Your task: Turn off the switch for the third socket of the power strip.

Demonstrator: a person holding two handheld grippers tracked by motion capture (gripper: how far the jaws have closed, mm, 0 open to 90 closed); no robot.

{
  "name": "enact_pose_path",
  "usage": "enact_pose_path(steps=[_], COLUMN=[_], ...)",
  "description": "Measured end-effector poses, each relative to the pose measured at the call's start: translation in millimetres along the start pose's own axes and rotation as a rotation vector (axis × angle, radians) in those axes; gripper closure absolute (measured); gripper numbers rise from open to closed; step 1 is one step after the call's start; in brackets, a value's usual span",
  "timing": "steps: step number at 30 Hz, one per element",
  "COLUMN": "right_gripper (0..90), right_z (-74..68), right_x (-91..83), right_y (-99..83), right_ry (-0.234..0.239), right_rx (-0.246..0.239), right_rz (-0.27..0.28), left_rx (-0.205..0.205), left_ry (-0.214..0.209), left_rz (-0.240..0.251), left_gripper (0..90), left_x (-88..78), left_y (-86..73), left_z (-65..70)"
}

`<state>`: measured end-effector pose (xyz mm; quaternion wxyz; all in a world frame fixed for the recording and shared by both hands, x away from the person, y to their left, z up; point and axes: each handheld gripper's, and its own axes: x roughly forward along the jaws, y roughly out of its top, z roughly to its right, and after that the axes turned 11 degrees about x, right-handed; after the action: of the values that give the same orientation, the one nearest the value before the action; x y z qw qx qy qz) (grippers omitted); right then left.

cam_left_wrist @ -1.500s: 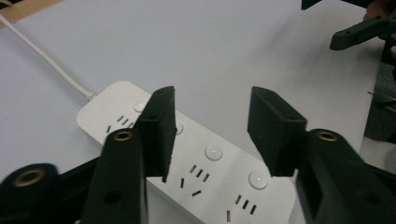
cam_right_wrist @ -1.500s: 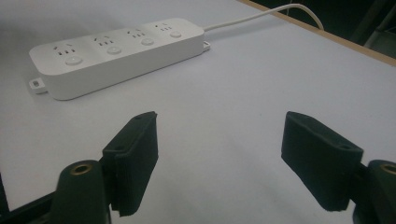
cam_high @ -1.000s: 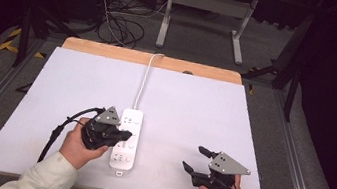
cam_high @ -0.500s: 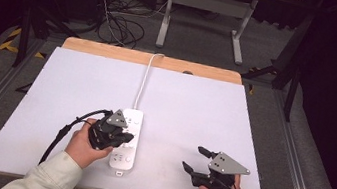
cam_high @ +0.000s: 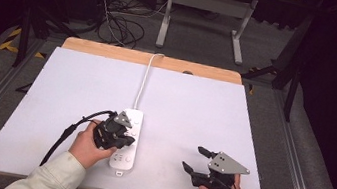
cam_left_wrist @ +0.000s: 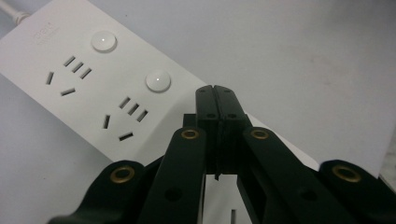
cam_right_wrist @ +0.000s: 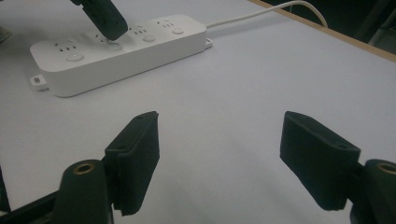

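Jaws pressed together, the left gripper (cam_high: 122, 135) sits over the white power strip (cam_high: 135, 120) at lower centre of the high view, on the white tabletop (cam_high: 195, 103); the right gripper (cam_high: 197, 160), jaws apart, rests lower right. In the left gripper view, the left gripper's closed tips (cam_left_wrist: 217, 100) cover the strip (cam_left_wrist: 79, 88) just beside a round button (cam_left_wrist: 158, 80). In the right gripper view, the strip (cam_right_wrist: 140, 46) lies upper left, beyond the spread jaws.

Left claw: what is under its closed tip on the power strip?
The left claw, jaws shut together, sits over the white power strip, beside two round buttons and socket slots. The right gripper view shows its tip on a third button, which it mostly covers.
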<state>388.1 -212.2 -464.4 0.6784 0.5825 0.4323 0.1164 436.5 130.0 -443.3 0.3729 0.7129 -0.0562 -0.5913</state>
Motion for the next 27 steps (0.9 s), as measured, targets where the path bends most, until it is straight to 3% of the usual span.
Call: enact_pose_path(steps=[19, 27], right_gripper=[29.1, 29.2], right_z=[0.2, 0.3], right_x=[-0.2, -0.2], right_y=[-0.1, 0.0], right_ry=[0.004, 0.005], right_rx=[-0.001, -0.002], right_rz=[0.000, 0.003], left_rx=[0.030, 0.030], left_ry=[0.033, 0.028], left_rz=[-0.005, -0.011], left_gripper=[90.0, 90.0], left_x=[5.6, 7.2], left_y=[2.2, 1.8], left_z=[5.2, 5.3])
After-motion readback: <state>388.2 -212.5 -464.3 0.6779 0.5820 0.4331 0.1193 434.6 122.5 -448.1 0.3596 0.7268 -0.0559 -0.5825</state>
